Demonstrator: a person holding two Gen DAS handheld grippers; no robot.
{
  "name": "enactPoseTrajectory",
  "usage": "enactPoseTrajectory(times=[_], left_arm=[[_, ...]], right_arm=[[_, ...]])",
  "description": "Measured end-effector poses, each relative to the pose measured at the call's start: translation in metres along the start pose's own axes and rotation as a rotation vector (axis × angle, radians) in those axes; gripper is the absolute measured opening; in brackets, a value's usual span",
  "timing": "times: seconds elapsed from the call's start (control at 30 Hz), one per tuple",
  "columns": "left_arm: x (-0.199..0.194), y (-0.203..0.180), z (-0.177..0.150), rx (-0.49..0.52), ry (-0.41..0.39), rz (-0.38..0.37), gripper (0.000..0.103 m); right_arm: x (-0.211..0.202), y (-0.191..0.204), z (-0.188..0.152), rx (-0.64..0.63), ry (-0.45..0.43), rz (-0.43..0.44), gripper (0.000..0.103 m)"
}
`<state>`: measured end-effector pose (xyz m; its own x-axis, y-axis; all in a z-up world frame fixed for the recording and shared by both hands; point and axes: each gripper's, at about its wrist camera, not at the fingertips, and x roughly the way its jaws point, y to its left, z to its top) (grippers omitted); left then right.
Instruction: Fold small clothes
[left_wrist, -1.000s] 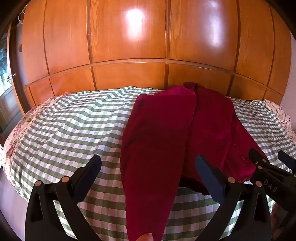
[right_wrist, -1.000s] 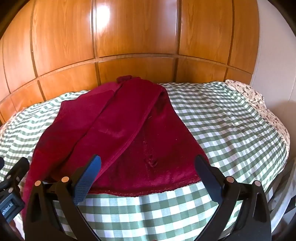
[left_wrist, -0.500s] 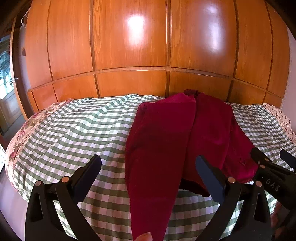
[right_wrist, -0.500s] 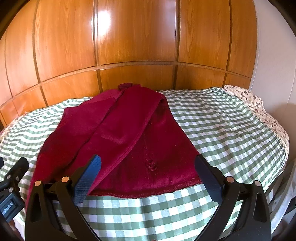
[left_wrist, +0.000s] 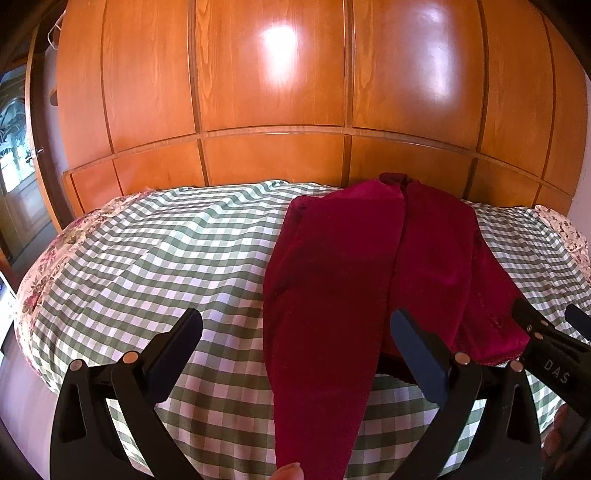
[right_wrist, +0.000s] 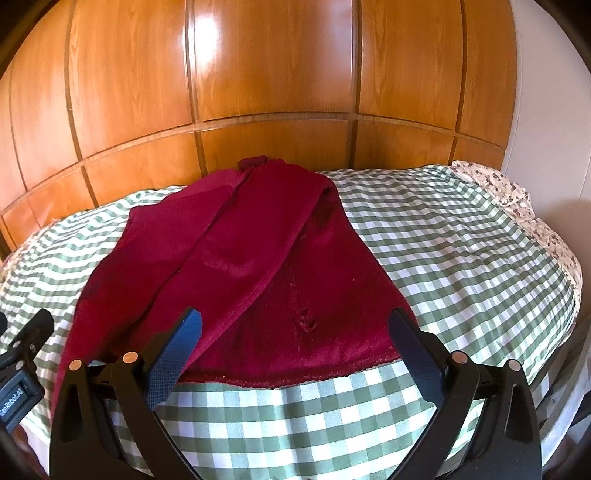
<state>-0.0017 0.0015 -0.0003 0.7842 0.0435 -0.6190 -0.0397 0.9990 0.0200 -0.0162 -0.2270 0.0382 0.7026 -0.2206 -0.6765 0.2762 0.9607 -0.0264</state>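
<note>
A dark red velvety garment (left_wrist: 343, 280) lies on the green-and-white checked bed cover (left_wrist: 155, 266), with one long panel folded over and reaching the near edge. In the right wrist view the garment (right_wrist: 258, 277) spreads wide, its scalloped hem nearest me. My left gripper (left_wrist: 295, 325) is open and empty, hovering above the garment's near left panel. My right gripper (right_wrist: 295, 325) is open and empty above the hem. The right gripper also shows in the left wrist view (left_wrist: 546, 325), and the left gripper's body shows at the right wrist view's left edge (right_wrist: 22, 354).
A tall glossy wooden wardrobe (left_wrist: 273, 92) stands right behind the bed. A floral sheet (right_wrist: 517, 199) shows at the bed's edges. A white wall (right_wrist: 546, 129) is at the right, a doorway (left_wrist: 14, 177) at the far left.
Both grippers have tilted up and drawn back slightly, so the bed sits lower in view. The garment has not moved. Both jaws stay open.
</note>
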Motion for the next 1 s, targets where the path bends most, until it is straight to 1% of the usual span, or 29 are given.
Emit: enactPoseTrajectory(times=[0.3,0.7,1.0], left_arm=[[0.0007,0.0002,-0.0007,0.008,-0.004,0.001,0.101],[0.0005,0.0006,-0.003,0.017,-0.001,0.003,0.101],[0.0059,0.0041,-0.0051,0.02,0.021,0.003,0.101]], right_arm=[[0.0006,0.0018,-0.0013,-0.002,-0.007,0.008,0.1],[-0.0001,0.0042,-0.0013,0.0,0.005,0.017,0.1],[0.0044,0.0003,-0.0016,0.004,0.026,0.022,0.1]])
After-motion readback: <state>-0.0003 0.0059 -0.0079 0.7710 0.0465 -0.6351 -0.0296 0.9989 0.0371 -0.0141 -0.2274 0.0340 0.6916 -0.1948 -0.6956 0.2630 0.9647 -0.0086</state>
